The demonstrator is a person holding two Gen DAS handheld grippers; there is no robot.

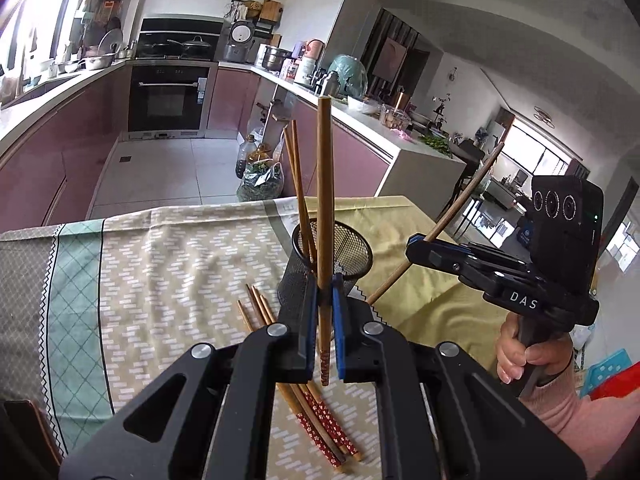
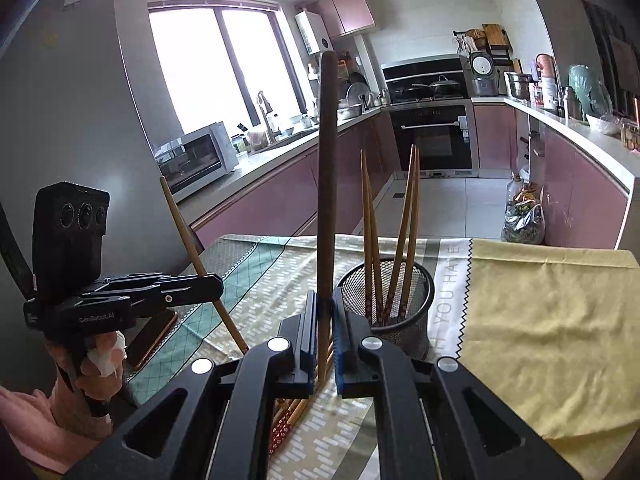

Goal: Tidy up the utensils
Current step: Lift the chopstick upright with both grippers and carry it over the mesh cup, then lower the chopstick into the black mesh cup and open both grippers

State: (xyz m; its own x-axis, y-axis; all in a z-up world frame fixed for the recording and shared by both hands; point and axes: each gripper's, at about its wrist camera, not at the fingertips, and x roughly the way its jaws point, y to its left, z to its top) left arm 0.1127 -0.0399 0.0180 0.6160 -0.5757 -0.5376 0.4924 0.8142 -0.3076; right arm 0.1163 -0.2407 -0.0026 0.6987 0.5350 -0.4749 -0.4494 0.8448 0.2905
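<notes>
Left gripper [image 1: 325,308] is right up front, clamped tight on one chopstick [image 1: 323,200] standing nearly upright. Right gripper [image 2: 326,312] is likewise pinched on its own chopstick [image 2: 326,184], also upright. Both sit just in front of the black mesh holder [image 2: 416,296], which has a few chopsticks [image 2: 404,232] leaning inside. More loose chopsticks [image 1: 320,420] lie on the patterned cloth [image 1: 160,272] over the worktop, beneath the left gripper
</notes>
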